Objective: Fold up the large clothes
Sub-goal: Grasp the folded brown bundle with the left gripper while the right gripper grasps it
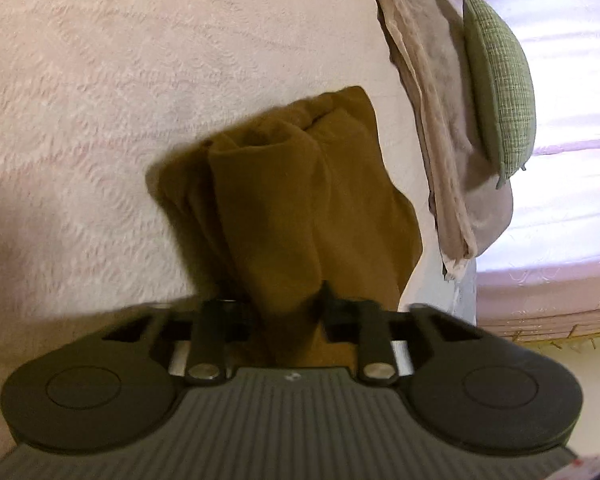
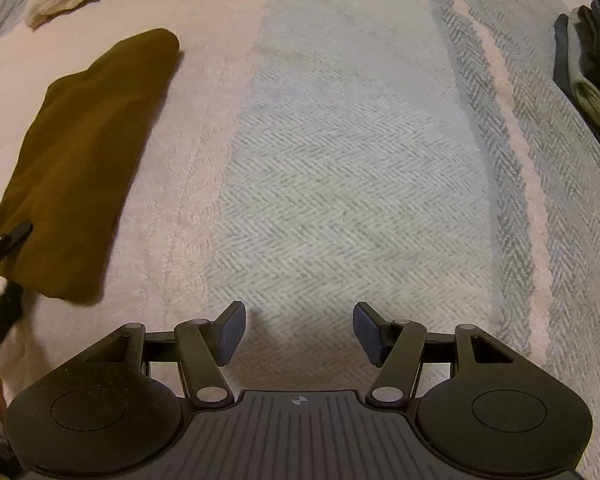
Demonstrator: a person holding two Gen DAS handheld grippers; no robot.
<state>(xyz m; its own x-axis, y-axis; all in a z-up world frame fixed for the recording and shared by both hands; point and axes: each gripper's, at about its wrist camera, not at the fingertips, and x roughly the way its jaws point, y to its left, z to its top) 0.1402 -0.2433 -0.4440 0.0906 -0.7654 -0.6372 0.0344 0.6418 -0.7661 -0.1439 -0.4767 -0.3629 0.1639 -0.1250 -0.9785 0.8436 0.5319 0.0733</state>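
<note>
Left wrist view showed the left gripper point(image 1: 286, 312) clamped on the brown garment point(image 1: 296, 200) lying on the bedspread point(image 1: 140, 80); the right gripper point(image 2: 299, 330) hovered open and empty.

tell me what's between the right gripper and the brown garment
Only bare bedspread separates the right gripper from the brown garment, shown in the right wrist view.
</note>
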